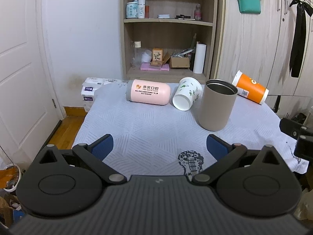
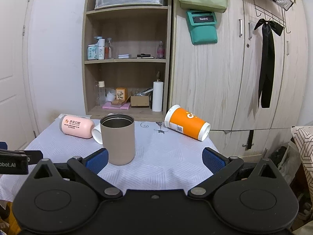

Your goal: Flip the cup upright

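Observation:
A taupe metal cup (image 1: 217,104) (image 2: 118,141) stands upright, mouth up, on the white cloth table (image 1: 146,125). A pink cup (image 1: 148,91) (image 2: 77,126), a white paper cup with green print (image 1: 186,96) (image 2: 97,134) and an orange paper cup (image 1: 250,87) (image 2: 186,125) lie on their sides behind it. My left gripper (image 1: 160,146) is open and empty, well short of the cups. My right gripper (image 2: 155,160) is open and empty, with the taupe cup just ahead of its left finger (image 2: 96,160).
An open shelf unit (image 1: 168,29) with bottles and boxes stands behind the table, and wardrobe doors (image 2: 234,68) to its right. Tissue packs (image 1: 91,90) sit beyond the table's far left corner. The other gripper shows at the right edge of the left wrist view (image 1: 299,137).

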Demonstrator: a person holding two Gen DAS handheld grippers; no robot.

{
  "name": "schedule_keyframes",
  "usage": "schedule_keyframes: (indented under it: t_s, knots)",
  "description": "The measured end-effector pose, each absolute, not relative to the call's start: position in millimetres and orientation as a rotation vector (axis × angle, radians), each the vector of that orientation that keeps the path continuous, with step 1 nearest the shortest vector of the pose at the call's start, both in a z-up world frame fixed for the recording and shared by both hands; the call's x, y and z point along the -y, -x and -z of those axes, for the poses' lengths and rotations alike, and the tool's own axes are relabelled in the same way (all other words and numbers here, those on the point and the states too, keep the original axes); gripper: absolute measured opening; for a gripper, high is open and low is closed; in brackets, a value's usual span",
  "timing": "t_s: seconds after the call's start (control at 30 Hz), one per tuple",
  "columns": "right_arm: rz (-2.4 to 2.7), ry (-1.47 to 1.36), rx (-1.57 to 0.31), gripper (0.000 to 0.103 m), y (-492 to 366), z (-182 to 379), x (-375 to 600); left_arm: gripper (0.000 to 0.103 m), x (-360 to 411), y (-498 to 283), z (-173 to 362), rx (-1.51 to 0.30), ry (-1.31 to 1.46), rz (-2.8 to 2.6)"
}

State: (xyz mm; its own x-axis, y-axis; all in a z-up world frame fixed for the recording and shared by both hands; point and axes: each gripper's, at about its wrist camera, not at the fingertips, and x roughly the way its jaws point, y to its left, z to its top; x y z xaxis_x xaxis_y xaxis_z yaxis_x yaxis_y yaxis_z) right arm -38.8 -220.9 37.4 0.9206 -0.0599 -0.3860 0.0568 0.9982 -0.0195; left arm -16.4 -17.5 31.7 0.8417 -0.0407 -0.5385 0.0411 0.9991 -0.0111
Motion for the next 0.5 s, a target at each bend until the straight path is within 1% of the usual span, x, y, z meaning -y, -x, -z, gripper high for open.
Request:
schedule_keyframes:
  t_s: [0.5]
  knots:
    - [0.063,0.012,-0.407,0.103,36.4,-33.8,223.0,0.103,17.1,9.9,-28.5,-0.600,0.012,-0.005]
